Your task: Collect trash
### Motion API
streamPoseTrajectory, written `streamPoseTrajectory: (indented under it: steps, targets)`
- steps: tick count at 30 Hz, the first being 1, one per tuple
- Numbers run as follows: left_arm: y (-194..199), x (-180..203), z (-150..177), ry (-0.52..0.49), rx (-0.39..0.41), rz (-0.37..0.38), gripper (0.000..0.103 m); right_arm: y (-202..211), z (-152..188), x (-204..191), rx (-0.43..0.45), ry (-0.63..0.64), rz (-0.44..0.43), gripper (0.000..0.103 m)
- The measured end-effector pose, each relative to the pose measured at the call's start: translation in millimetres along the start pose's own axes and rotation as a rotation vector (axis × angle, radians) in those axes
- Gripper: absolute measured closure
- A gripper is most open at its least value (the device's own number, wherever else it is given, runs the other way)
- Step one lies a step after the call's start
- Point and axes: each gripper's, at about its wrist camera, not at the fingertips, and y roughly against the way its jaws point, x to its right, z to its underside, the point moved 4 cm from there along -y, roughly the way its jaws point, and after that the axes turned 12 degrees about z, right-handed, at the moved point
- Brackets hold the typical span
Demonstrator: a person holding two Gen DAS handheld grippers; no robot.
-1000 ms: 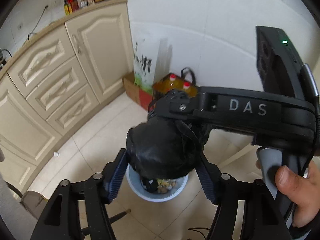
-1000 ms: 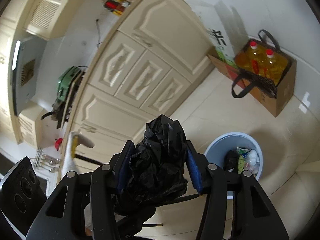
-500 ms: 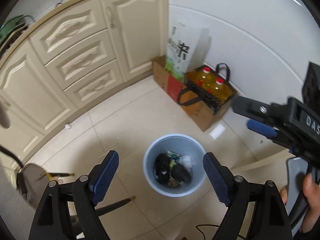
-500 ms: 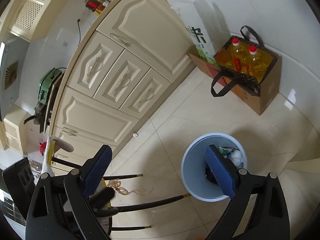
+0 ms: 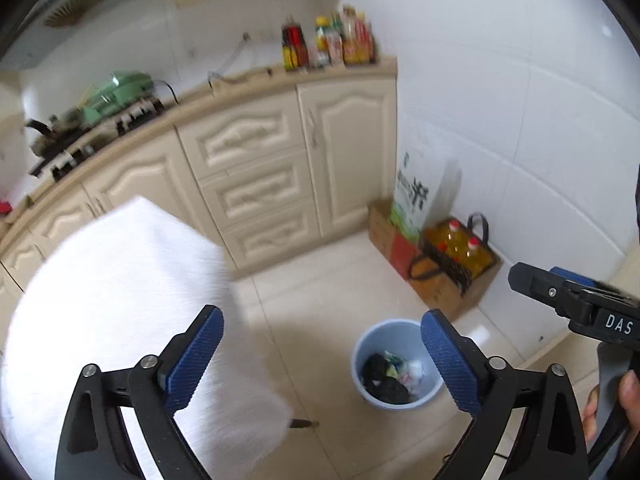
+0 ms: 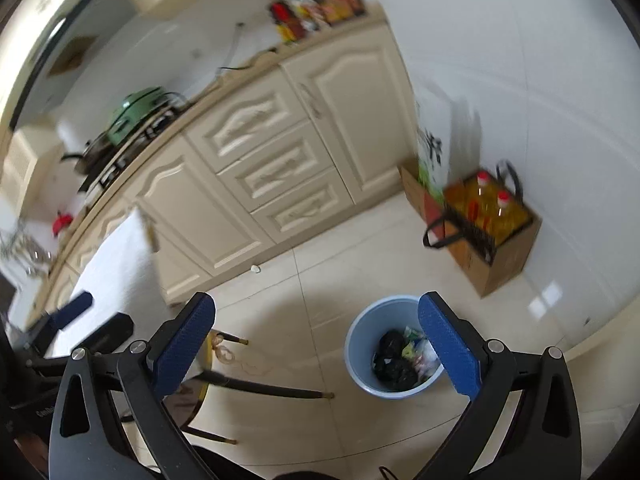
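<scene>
Blue plastic wastebasket [image 5: 396, 364] on the tiled floor [image 6: 320, 280] holds a black bag [image 6: 394, 358]; left gripper [image 5: 322, 354] and right gripper [image 6: 316, 344] jaws gape apart, empty.

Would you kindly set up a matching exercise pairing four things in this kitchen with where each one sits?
Things:
1. black bag
2. oil bottles
3. green pot
4. sauce bottles

Places:
A. at the counter's end by the wall
B. in the blue bin
C. on the stove
D. in the cardboard box on the floor

Pairs: 1-B, 2-D, 3-C, 4-A
</scene>
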Motion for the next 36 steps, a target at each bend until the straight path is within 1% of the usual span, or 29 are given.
streamPoseTrajectory:
  steps: [2,4,5,6,7,10,12,13,17,21,25,29,31,32,36]
  targets:
    - [34.1,-3.1,8.2,-0.008,0.04,-0.02,0.002,29.9,3.9,-21.6,0.041,0.047,-0.009,0.0]
    - [80.6,-6.9,20.0,-0.008,0.103,-0.033,0.001,58.2,8.8,-41.5,0.086,0.09,-0.005,0.0]
    - [94.0,-9.1,25.4,-0.004,0.12,-0.04,0.001,77.5,12.5,-55.3,0.114,0.119,-0.01,0.0]
    - [114.7,-13.1,33.8,0.002,0.146,-0.051,0.001,87.9,15.1,-63.3,0.127,0.132,-0.014,0.0]
    - [133.5,-17.6,41.6,0.007,0.165,-0.058,0.001,106.6,19.1,-77.2,0.152,0.155,-0.027,0.0]
    - [189.8,-25.5,71.9,0.027,0.216,-0.083,0.001,145.0,28.1,-104.3,0.202,0.195,-0.065,0.0]
    - [220.6,-26.9,93.8,0.045,0.239,-0.097,0.001,173.5,36.4,-124.7,0.241,0.221,-0.09,0.0]
    - [228.7,-26.5,104.0,0.051,0.249,-0.103,0.001,186.2,40.4,-133.4,0.261,0.234,-0.096,0.0]
    - [303.6,-24.0,146.4,0.105,0.318,-0.128,0.001,239.2,58.6,-163.7,0.355,0.281,-0.088,0.0]
    - [362.4,-14.9,179.7,0.141,0.367,-0.151,0.001,274.5,74.3,-182.3,0.413,0.3,-0.083,0.0]
    - [418.3,-0.5,208.2,0.143,0.432,-0.187,0.001,296.5,89.3,-200.3,0.432,0.329,-0.069,0.0]
    - [452.9,22.8,234.7,0.139,0.48,-0.23,0.001,315.8,101.0,-211.7,0.457,0.351,-0.089,0.0]
    - [461.4,36.0,245.8,0.135,0.492,-0.251,0.001,325.7,106.2,-214.1,0.472,0.361,-0.101,0.0]
    - [452.7,41.7,245.5,0.132,0.495,-0.254,0.001,331.3,108.2,-215.0,0.482,0.365,-0.109,0.0]
    - [462.1,71.4,263.3,0.122,0.515,-0.268,0.001,351.4,117.1,-218.9,0.519,0.375,-0.121,0.0]
